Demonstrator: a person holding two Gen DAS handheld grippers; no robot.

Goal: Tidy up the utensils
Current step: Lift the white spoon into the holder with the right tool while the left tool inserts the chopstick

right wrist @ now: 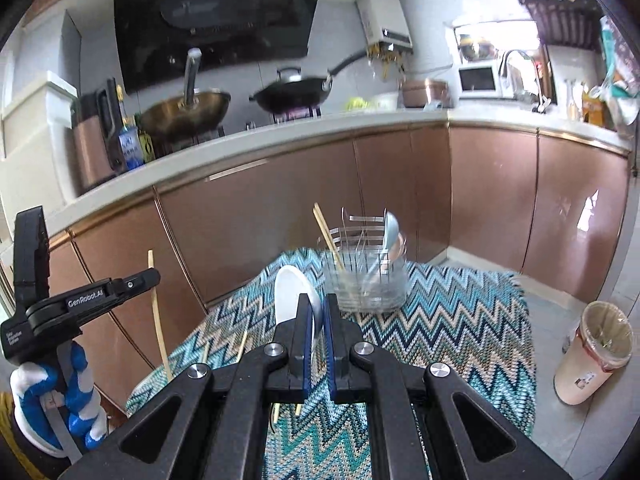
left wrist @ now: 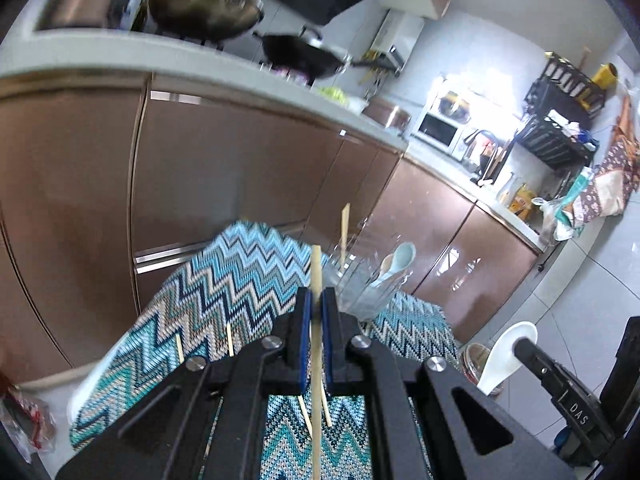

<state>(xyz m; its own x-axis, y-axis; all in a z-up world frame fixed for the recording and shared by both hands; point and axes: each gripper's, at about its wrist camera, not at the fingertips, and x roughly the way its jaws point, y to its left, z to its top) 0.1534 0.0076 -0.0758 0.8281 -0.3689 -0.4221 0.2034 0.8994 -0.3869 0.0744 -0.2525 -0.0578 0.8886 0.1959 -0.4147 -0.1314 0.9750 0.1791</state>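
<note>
My left gripper [left wrist: 316, 304] is shut on a wooden chopstick [left wrist: 316, 280] that stands upright between its blue pads, above the zigzag cloth [left wrist: 224, 280]. My right gripper [right wrist: 317, 310] is shut on a white ceramic spoon [right wrist: 290, 292], bowl pointing up. The same spoon [left wrist: 508, 354] shows at the right of the left wrist view. A clear utensil holder [right wrist: 368, 280] stands at the far end of the cloth with chopsticks [right wrist: 326, 232] and spoons [right wrist: 391, 228] in it. Loose chopsticks [right wrist: 241, 346] lie on the cloth below the grippers. The left gripper [right wrist: 154, 276] with its chopstick [right wrist: 156, 312] appears at the left of the right wrist view.
A cloth-covered table stands before brown kitchen cabinets [right wrist: 280, 208]. Woks [right wrist: 184, 114] sit on the stove behind. A lined bin [right wrist: 592, 356] stands on the tiled floor at the right. A gloved hand [right wrist: 52, 392] holds the left tool.
</note>
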